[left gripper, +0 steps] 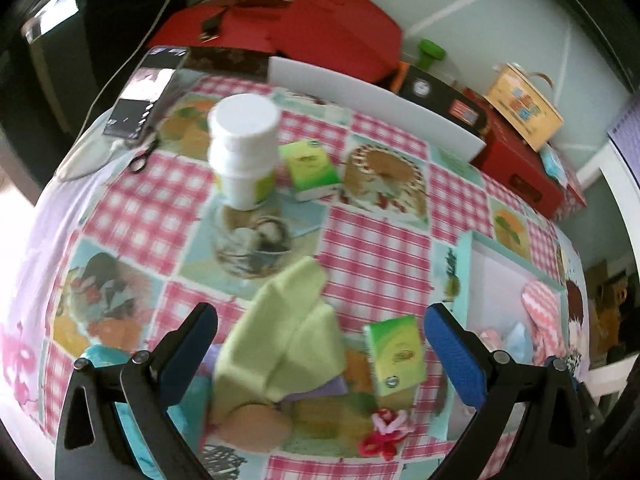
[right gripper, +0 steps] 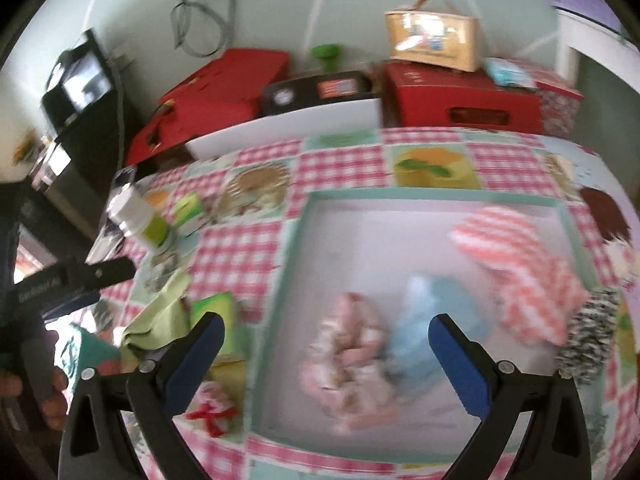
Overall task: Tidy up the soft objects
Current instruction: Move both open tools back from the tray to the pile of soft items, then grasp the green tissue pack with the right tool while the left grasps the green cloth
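Now my left gripper (left gripper: 320,332) hangs wide open and empty above the green cloth (left gripper: 286,340); my right gripper (right gripper: 326,340), equally spread and empty, hovers over the tray (right gripper: 296,216) holding the pink cloth (right gripper: 348,356).

Motion blur smears the pink cloth (right gripper: 348,356) and blue cloth (right gripper: 432,320) at lower centre; print on the green carton (left gripper: 396,354) is illegible; a hand (right gripper: 24,396) is cut off at lower left.
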A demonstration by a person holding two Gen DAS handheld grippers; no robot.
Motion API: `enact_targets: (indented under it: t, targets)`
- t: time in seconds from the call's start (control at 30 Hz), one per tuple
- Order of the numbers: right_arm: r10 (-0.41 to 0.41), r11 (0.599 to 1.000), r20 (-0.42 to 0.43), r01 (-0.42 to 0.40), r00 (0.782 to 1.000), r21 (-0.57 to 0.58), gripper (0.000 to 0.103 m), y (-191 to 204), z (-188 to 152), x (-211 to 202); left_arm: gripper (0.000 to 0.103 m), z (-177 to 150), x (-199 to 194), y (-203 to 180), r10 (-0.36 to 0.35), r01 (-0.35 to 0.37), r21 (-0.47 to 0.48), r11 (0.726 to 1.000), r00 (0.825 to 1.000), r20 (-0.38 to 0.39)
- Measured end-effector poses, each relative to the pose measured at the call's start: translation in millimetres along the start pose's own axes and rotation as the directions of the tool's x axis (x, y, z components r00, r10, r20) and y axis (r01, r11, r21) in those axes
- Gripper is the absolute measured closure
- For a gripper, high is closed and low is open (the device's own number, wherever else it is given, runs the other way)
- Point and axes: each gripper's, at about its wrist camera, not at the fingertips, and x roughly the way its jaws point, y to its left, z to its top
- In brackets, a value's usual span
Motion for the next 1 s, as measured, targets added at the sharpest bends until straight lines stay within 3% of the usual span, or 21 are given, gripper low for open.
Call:
enact_targets:
  t: [0.53,0.83,1.0]
  targets:
    - [0.060,0.955,-0.117,-0.091,0.991,-0.282,0.000,94.2,-17.5,49.7,0.001,-0.4,10.5,33.4,0.020,-0.028,-0.088,0.996,0.995,-0.096]
    - [0.033,0.952,-0.143,-0.075,0.989,-0.297,0.000,98.9,-19.6,67.3,0.001,0.8,21.2,22.7,0.063,-0.068,-0.037,0.997,0.992,-0.106]
    - [0.063,0.955,-0.124,-0.096,0.990,-0.281,0.000,97.6,-17.9,66.3,0.001,1.6,29.1,16.1,0.037,-0.038,-0.006,0.999,0.992,-0.121]
